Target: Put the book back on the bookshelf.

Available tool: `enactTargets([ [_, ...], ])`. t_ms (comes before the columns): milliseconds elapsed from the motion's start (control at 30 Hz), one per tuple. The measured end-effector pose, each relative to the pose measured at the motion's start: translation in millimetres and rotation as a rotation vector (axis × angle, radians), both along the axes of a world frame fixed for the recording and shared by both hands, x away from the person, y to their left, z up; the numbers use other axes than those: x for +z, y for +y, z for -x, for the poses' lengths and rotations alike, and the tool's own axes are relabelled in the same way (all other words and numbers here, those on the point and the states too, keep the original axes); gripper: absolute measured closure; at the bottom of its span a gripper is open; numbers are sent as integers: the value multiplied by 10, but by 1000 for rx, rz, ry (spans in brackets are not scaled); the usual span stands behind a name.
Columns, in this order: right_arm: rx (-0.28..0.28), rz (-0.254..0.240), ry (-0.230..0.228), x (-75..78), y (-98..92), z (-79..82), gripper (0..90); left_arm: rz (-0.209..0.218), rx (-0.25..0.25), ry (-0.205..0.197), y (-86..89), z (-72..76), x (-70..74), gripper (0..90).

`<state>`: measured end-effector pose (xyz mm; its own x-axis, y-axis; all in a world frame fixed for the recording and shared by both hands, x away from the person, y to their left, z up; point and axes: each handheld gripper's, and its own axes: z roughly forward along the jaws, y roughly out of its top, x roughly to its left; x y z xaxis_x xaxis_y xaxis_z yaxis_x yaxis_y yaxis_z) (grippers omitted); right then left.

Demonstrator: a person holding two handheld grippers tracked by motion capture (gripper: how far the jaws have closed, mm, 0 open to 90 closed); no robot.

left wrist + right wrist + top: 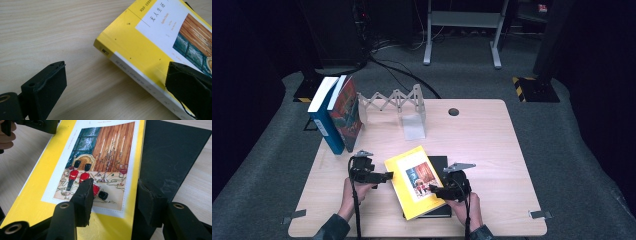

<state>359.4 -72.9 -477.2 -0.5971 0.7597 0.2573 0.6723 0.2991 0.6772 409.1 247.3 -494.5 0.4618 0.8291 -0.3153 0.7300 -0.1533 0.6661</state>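
Yellow book point(417, 180) lies askew on a black book point(439, 164) at the bench's point(492, 150) near edge. Left hand-held gripper point(388, 176), jaws apart, stands at its spine as if to steady it. Right hand-held gripper point(113, 195) clamps the book's free edge, probably to lift it. Upright books point(337, 115) and a white bookend point(414, 126) wait behind, well apart.

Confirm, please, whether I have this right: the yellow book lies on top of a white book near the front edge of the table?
Not quite: the book under the yellow book is black, not white. The right gripper view shows its dark cover beside the yellow one; the rest holds, both lying near the front edge of the table.
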Motion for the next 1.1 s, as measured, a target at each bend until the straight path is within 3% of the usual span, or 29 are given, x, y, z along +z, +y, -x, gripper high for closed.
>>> enactTargets([
  [233, 17, 35, -18, 26, -3, 16, 461, 14, -10, 13, 10, 13, -11, 35],
  [333, 7, 26, 5, 29, -34, 31, 483, 48, -11, 40, 36, 38, -32, 37],
  [500, 9, 38, -23, 29, 4, 64, 506, 89, -29, 62, -5, 49, -65, 43],
  [700, -14, 6, -1, 13, -2, 74, 508, 105, -55, 65, -89, 22, -78, 68],
  [767, -10, 3, -7, 6, 5, 73, 509, 111, -75, 74, -108, -3, -70, 84],
  [967, 14, -6, -7, -5, 80, 39, 506, 133, -71, 97, -116, -95, -82, 110],
  [1100, 26, -10, -3, -11, 95, 2, 503, 122, -55, 70, -93, -115, -20, 180],
])
